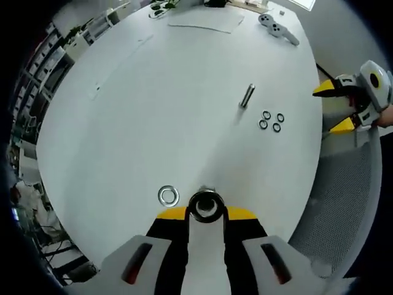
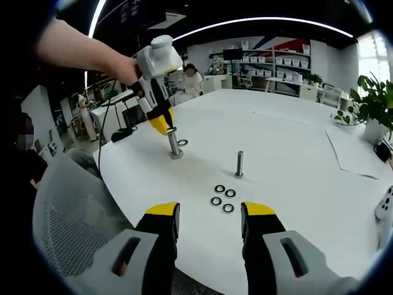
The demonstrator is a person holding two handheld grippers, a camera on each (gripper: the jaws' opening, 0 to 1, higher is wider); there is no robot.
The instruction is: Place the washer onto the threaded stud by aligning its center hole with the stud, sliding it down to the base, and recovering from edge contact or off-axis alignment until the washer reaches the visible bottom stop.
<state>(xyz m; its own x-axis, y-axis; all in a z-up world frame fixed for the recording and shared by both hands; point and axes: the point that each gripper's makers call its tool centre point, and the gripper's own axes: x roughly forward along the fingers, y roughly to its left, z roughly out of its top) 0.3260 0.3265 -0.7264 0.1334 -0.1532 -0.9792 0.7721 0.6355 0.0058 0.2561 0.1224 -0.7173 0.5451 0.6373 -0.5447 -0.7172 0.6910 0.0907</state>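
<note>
While the round white table (image 2: 295, 153) carries everything, a grey mesh chair (image 2: 67, 203) stands at its near edge in the right gripper view. Two threaded studs stand upright, long axes vertical: one (image 2: 174, 144) under the left gripper (image 2: 163, 126), one free-standing stud (image 2: 239, 164) toward mid-table. Washers counted: six. Four loose washers (image 2: 222, 198) lie flat in a tight cluster just near of the free-standing stud. One single washer (image 1: 168, 196) lies flat on the table just left of the left gripper's stud. One held washer (image 1: 206, 206) sits between the left gripper's yellow tips, hole facing up, over the stud top; tips closed narrow on it. Whether it is threaded on, cannot tell. Right gripper (image 2: 209, 215) hovers near the table edge, jaws wide apart, nothing between them.
</note>
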